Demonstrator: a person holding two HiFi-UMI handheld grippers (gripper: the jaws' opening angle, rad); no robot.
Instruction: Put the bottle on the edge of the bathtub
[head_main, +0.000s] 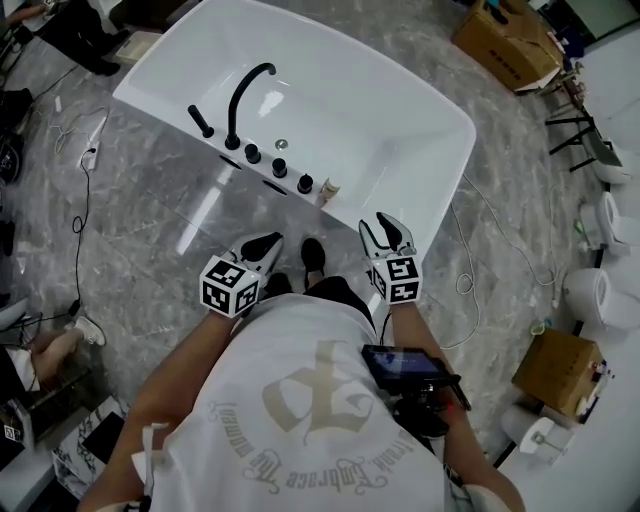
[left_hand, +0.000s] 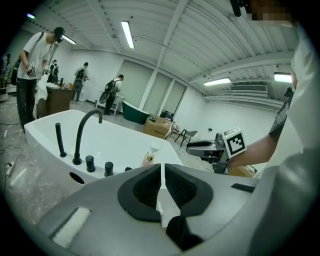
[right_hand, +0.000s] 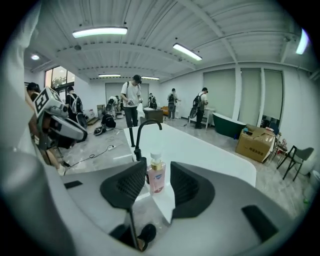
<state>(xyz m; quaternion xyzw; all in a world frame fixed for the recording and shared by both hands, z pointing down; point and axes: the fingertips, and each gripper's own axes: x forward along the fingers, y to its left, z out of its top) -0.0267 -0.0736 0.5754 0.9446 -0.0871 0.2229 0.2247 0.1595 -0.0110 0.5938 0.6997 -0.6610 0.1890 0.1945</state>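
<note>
The bottle (head_main: 328, 192) stood upright on the bathtub (head_main: 380, 110) edge. The right gripper (head_main: 388, 238) jaws hung half open, empty, and the left gripper (head_main: 262, 245) jaws were closed together.

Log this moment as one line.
pink pump bottle: upright on white bathtub rim | right gripper: open, clear of bottle | left gripper: shut, empty

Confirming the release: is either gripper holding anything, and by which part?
Nothing is held. The bottle stands free on the bathtub rim, beyond the open right gripper; the left gripper is shut, empty.
</note>
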